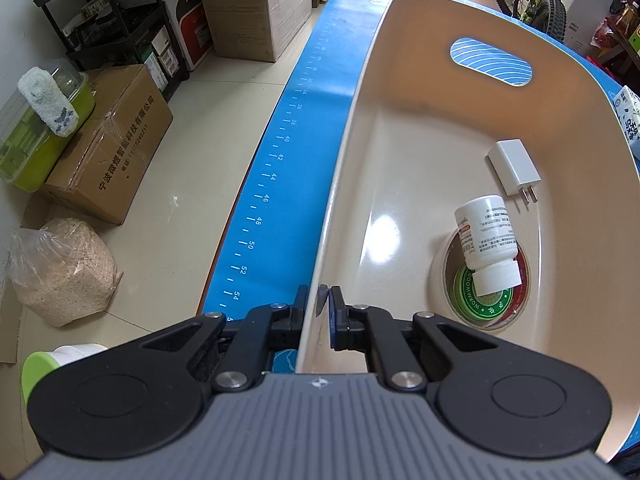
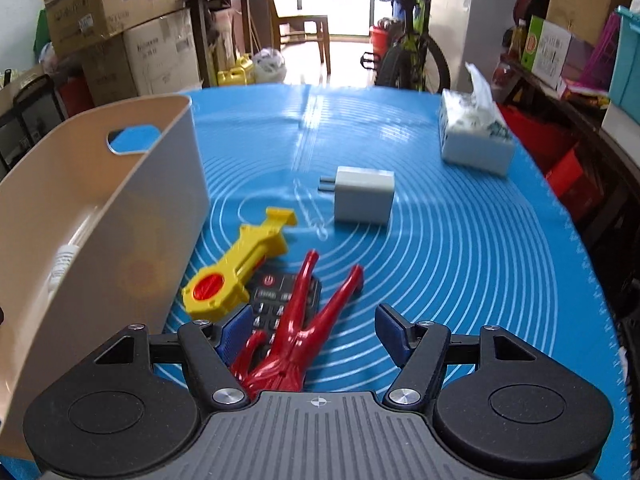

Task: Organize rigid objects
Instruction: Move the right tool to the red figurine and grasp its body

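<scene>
L hand-held gripper (image 1: 323, 300) pinching bin (image 1: 400, 128) rim, steadying. R hand-held gripper (image 2: 308, 330) spread over red figure (image 2: 304, 320), mid-pick. Next: close, lift, drop into bin at L.

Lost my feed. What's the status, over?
Left gripper shut on bin rim. Right gripper open over red figure, atop remote. Yellow toy close alongside.

Blue mat (image 2: 460, 260): bin (image 2: 100, 208), charger (image 2: 364, 196), tissues (image 2: 472, 136), yellow toy (image 2: 240, 264), remote (image 2: 280, 296).
</scene>
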Available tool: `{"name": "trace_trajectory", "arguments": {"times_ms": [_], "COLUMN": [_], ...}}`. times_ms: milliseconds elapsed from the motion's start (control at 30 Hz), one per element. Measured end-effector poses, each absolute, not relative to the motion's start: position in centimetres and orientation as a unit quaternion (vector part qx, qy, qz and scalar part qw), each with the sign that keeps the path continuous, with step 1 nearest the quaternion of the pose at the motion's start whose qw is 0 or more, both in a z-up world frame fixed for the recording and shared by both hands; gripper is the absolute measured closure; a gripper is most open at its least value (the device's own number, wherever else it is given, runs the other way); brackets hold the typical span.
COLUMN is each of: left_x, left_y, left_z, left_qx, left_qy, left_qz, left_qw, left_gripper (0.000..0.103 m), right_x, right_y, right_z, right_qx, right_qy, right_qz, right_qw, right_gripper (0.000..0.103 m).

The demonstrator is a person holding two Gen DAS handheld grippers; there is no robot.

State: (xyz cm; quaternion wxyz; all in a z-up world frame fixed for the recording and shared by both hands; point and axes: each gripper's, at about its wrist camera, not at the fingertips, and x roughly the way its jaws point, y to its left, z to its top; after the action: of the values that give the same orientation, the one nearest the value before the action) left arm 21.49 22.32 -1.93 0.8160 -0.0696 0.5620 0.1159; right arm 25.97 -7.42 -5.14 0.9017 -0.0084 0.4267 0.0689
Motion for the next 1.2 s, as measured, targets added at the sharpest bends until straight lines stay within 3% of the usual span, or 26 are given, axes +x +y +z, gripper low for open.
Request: {"name": "trace_trajectory", "arguments": {"times_ms": [233,400,800,867,1200], "left_x": [21.5,21.5,21.5,21.5,21.5], "left_y": [22.3,22.3,22.3,22.3,22.3], "left_z": [-1.9,-1.9,-1.9,-1.9,-1.9], "left_qx": [-0.07,-0.07,-0.069,-0.069,-0.069], "left_qy": [0.562,0.562,0.562,0.562,0.562], "left_qz": [0.116,0.116,0.116,0.116,0.116], "left_qw": [0.816,0.816,0.816,0.816,0.816], "left_gripper": [0.092,0.092,0.092,0.092,0.092], "right_x": [26.3,26.4,27.7,27.8,26.3], "right_y": [-8.4,-8.6,-8.8,-8.6,-8.6], "right_z": [-6.3,-6.4,-7.4,-7.6,-6.5], "right_qx": [0.067,0.104,0.131,0.133,0.108], "right_qy": [0.451,0.456,0.469,0.468,0.438], "right_qz": [0.076,0.084,0.067,0.07,0.073], "right_qw": [0.887,0.88,0.871,0.871,0.889], "right_gripper": [0.035,0.056,0.055,0.065,0.066]}}
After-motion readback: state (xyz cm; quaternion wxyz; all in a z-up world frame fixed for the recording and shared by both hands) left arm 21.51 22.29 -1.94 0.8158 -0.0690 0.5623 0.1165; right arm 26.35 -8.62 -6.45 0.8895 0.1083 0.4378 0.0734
